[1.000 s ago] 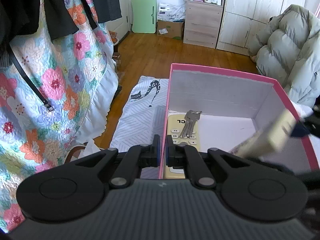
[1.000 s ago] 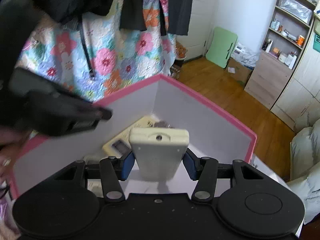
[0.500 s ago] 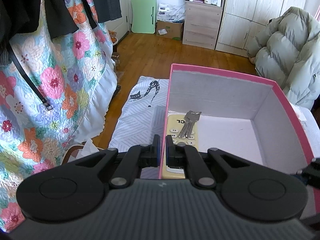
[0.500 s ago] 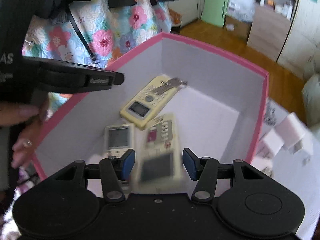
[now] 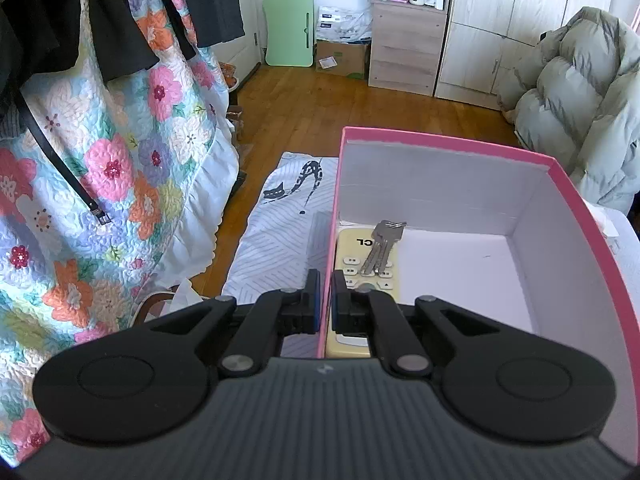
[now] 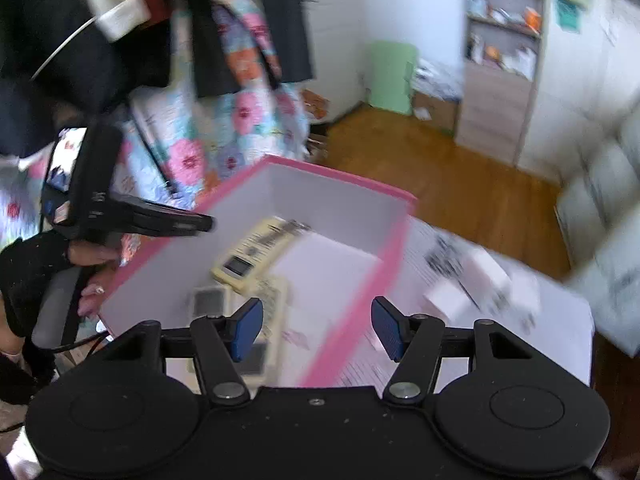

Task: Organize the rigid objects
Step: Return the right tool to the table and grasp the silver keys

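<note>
The left gripper (image 5: 326, 300) is pinched shut on the near wall of the pink box (image 5: 448, 140), one pad outside and one inside, steadying it. Just past its inner finger a cream remote (image 5: 362, 264) lies on the box floor against that wall, with a bunch of keys (image 5: 382, 246) resting on top of it.

The right gripper (image 6: 316, 332) holds nothing; its jaws are opening, and only the box's pink rim shows in the gap below them. Beneath its left finger two more remotes lie in the box — blurred, so their buttons are unreadable. Out past its right finger, on the patterned cloth outside the box, sit small white blocks (image 6: 484, 276) that look like chargers, though the blur leaves that uncertain.

If those go in next, they should handle as light, stiff and smooth-sided plastic. Gripping across the flat opposite faces, near the middle, seems safest — a corner hold could let one slip or twist.
</note>
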The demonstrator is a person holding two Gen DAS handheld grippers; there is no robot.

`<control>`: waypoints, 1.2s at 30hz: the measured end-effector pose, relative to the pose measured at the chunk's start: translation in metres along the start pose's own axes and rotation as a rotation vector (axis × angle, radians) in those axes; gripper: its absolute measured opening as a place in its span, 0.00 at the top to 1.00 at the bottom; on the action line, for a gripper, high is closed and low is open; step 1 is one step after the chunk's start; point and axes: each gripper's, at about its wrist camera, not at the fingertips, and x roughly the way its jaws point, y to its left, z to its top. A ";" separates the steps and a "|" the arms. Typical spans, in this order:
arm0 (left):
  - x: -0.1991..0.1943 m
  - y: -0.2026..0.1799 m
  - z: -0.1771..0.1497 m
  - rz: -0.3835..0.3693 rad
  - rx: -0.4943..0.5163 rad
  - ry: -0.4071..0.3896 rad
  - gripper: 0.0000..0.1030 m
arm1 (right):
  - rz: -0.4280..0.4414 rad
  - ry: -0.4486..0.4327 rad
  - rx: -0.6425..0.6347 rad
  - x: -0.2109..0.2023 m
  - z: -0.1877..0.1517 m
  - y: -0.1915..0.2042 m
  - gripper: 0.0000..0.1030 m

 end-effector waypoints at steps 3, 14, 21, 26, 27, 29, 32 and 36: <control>0.000 0.000 -0.001 -0.002 -0.001 0.001 0.96 | 0.006 -0.006 0.095 -0.013 -0.014 -0.035 0.37; 0.001 -0.004 0.000 0.011 0.017 0.003 0.96 | 0.041 0.004 0.202 0.031 -0.062 -0.097 0.37; 0.003 -0.003 -0.001 -0.003 0.005 0.014 0.95 | 0.051 0.008 0.248 0.085 -0.068 -0.109 0.37; 0.004 -0.012 -0.001 0.030 0.048 0.029 0.95 | -0.063 0.040 0.199 0.118 -0.063 -0.100 0.36; 0.004 -0.010 0.000 0.020 0.043 0.028 0.95 | -0.092 0.026 0.179 0.122 -0.062 -0.096 0.36; 0.004 -0.005 0.000 -0.003 0.013 0.028 0.95 | -0.136 0.014 0.109 0.129 -0.062 -0.084 0.35; 0.003 0.000 0.000 -0.024 -0.015 0.026 0.96 | -0.179 -0.014 0.071 0.130 -0.064 -0.072 0.48; 0.000 -0.008 -0.001 0.020 0.028 -0.001 0.96 | -0.205 -0.045 0.119 0.118 -0.070 -0.079 0.71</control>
